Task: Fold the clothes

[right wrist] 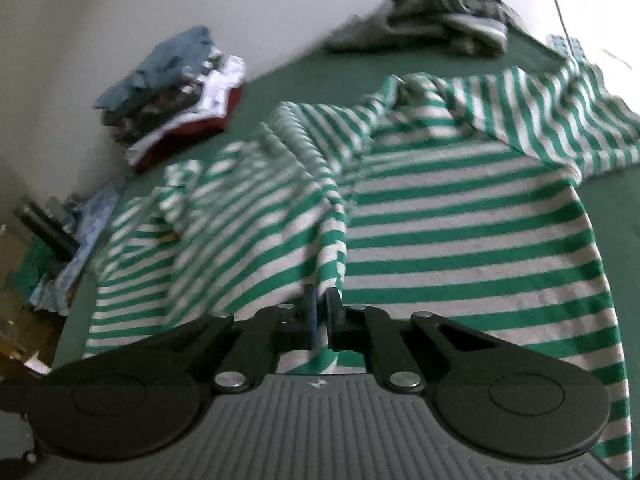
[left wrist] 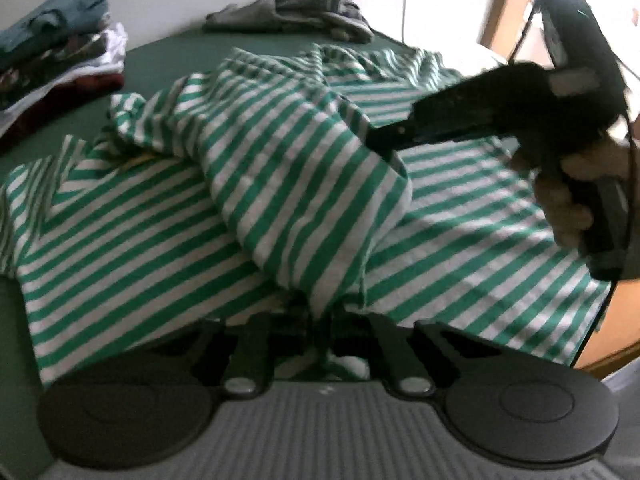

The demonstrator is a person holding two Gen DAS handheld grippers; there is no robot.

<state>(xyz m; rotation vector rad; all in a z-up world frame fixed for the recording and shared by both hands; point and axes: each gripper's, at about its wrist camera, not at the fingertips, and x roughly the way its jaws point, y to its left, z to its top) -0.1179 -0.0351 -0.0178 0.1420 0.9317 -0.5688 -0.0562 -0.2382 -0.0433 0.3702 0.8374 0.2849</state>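
Clamped in my left tongs [left wrist: 320, 316], one raised fold of the green-and-white striped knit shirt [left wrist: 280, 184] is pinched shut; right tongs [right wrist: 322, 312] grip another, keeping fabric taut above the green worktop [left wrist: 160, 68] for folding.

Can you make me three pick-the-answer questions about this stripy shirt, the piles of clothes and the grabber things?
1. Where is the folded stack?
A. by the wall
B. on the shirt
C. on the floor

2. What colour are the striped shirt's stripes?
A. red and white
B. green and white
C. blue and yellow

3. What is the right gripper doing?
A. hanging open
B. pinching shirt cloth
C. holding a sock

Answers: 1 A, it sits on the green surface beside the wall. 2 B, green and white bands. 3 B, cloth sits between its closed fingers.
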